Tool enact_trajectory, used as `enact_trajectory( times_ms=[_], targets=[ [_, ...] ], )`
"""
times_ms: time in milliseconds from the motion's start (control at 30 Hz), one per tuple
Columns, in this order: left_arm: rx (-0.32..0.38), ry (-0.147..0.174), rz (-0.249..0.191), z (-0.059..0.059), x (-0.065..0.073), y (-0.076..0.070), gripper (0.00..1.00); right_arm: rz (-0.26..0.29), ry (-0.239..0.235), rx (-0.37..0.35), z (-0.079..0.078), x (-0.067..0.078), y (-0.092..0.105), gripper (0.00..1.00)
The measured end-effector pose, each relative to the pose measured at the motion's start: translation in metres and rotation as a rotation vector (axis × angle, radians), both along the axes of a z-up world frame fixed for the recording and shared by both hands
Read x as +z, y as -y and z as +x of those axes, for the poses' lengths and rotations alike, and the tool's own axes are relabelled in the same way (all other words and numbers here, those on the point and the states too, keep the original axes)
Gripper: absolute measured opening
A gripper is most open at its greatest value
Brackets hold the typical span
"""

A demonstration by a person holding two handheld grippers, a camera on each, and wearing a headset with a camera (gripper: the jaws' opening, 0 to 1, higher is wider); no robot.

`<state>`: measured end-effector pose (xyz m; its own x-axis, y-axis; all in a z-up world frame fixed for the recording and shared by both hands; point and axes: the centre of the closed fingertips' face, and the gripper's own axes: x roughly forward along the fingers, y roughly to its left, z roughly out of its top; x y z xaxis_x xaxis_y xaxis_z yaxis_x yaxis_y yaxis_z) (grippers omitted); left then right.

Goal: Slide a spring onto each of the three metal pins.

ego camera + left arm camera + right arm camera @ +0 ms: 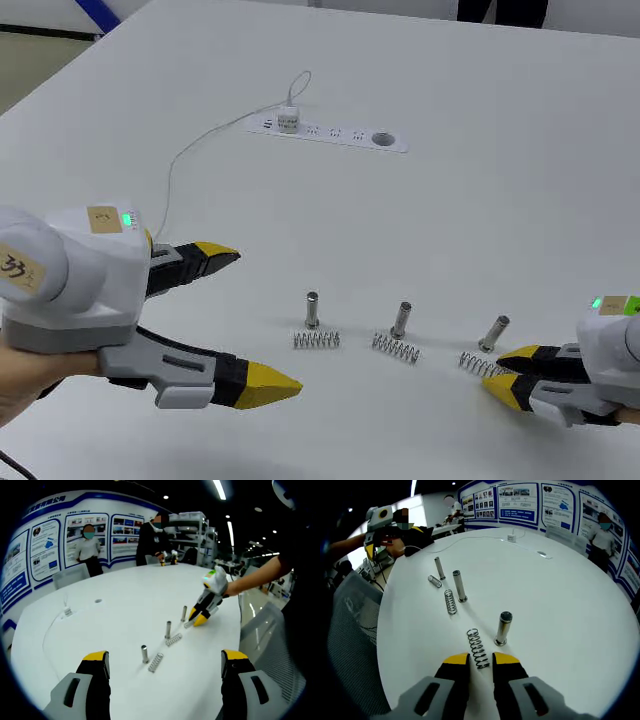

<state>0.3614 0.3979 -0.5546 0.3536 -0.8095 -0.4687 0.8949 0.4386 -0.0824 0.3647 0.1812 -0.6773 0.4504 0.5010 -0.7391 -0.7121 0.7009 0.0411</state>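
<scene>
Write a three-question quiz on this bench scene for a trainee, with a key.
1. How many springs lie on the table beside the pins?
2. True or false: one pin already has a spring on it.
3. In the head view, the right gripper has its tips at which spring: A left, B middle, C right?
Key: 1 three; 2 false; 3 C.

Three short steel pins are standing upright in a row, all bare: the first pin point(494, 332) just ahead of the right gripper point(497, 368), the middle pin point(401, 319) beyond, and the last pin point(312, 308) nearest the left gripper point(268, 320). A coil spring is lying flat beside each: the first spring point(478, 364) reaching between the right gripper's tips, then the middle spring point(395, 348) and the last spring point(316, 340).
</scene>
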Motion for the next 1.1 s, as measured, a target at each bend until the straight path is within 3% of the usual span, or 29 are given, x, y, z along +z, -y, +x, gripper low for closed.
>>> enact_trajectory(
  times_ms=[433, 767, 1100],
  targets=[
    [-0.007, -0.005, 0.004, 0.000, -0.001, 0.002, 0.94, -0.014, 0.000, 0.056, -0.003, 0.001, -0.002, 0.12],
    [-0.007, 0.011, -0.013, -0.001, 0.010, 0.004, 0.94, -0.049, 0.018, 0.090, -0.006, 0.001, -0.003, 0.11],
    [-0.024, 0.019, -0.019, -0.005, 0.014, 0.008, 0.94, -0.038, 0.046, 0.095, -0.006, 0.017, 0.000, 0.11]
  ],
)
